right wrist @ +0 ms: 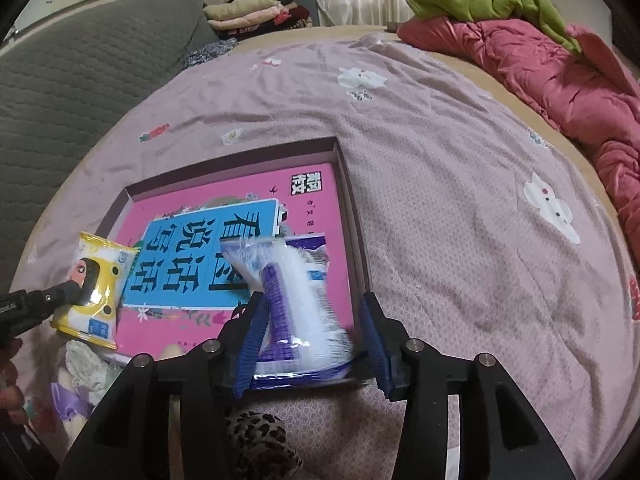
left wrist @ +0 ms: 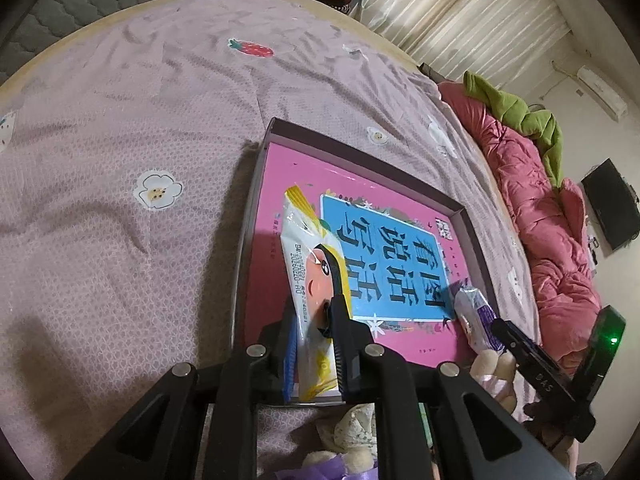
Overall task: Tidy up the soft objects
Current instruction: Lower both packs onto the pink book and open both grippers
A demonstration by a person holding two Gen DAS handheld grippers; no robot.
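Observation:
A shallow box (left wrist: 466, 220) (right wrist: 352, 208) with a pink and blue book cover inside lies on the bed. My left gripper (left wrist: 316, 320) is shut on a yellow and white tissue pack (left wrist: 310, 248), held over the box's left part; it also shows in the right wrist view (right wrist: 94, 284). My right gripper (right wrist: 312, 316) has its jaws apart around a purple and white tissue pack (right wrist: 292, 292), which is blurred and lies over the box's right part. That pack shows in the left wrist view (left wrist: 476, 316) next to the right gripper's finger (left wrist: 528, 356).
The bed has a pink patterned sheet (left wrist: 120, 200). A red quilt (right wrist: 560, 72) with a green cloth (right wrist: 488, 0) lies along its far side. Plush toys (left wrist: 356, 432) and a leopard-print item (right wrist: 256, 440) lie near the front edge. Folded clothes (right wrist: 248, 12) are stacked behind.

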